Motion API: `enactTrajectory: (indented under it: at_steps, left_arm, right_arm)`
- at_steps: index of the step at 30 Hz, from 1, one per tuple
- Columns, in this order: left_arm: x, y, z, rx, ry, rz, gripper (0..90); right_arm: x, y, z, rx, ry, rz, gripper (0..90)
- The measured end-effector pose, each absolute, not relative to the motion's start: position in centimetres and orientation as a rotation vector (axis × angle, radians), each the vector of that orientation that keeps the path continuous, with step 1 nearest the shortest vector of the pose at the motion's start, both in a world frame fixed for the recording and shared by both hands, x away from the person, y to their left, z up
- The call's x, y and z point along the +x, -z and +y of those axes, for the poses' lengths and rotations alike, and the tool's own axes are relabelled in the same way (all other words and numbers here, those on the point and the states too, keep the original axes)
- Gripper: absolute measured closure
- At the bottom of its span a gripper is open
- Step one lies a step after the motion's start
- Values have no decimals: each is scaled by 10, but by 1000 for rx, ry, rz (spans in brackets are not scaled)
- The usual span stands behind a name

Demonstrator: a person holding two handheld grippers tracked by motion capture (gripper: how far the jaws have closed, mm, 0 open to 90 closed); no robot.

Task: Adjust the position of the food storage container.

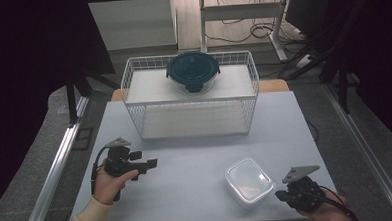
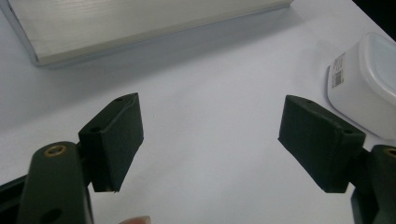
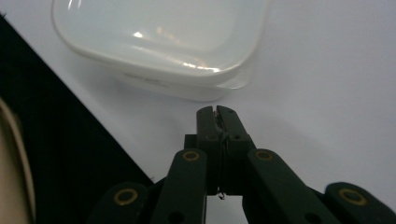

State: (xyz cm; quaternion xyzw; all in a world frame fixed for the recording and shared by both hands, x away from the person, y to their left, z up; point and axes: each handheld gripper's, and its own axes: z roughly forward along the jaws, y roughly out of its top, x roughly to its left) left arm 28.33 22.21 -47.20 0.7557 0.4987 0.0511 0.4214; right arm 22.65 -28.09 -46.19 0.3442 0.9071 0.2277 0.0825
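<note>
The table is carrying a white wire basket far ahead of both tools, and a round dark-lidded glass container is sitting on the basket's upper shelf. Nearer, the white plastic container is lying with its lid on, just ahead of the right gripper and well off to the right of the left gripper. The work appears to be at the approach stage: the right gripper is pointing at the container's near edge with its jaws pressed together on nothing, tips close to the box but apart from it. The next move probably calls for parting those jaws before any hold on the lid or rim is possible. The right hand is resting low at the table's near edge, tool angled toward the box. The left gripper is hovering over bare table, jaws spread wide and holding nothing, aimed level toward the right.
</note>
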Motion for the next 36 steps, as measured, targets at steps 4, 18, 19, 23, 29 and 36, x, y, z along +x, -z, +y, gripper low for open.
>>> enactTrajectory:
  at_steps: [4,18,19,23,29,36]
  left_arm:
    - [285,474,222,1896,-126,1256,214]
    - [287,476,222,1903,-120,1267,216]
    - [288,477,222,1905,-118,1267,215]
    - [289,477,221,1906,-118,1271,215]
    - [289,478,220,1907,-117,1272,215]
    - [290,479,222,1914,-126,1276,215]
  right_arm:
    - [224,467,-273,973,-668,2776,895]
    - [230,474,-244,903,-756,2779,896]
    - [231,475,-242,900,-757,2778,896]
    - [240,475,-229,876,-764,2773,896]
    - [254,476,-208,837,-774,2779,896]
    - [271,474,-192,814,-778,2760,896]
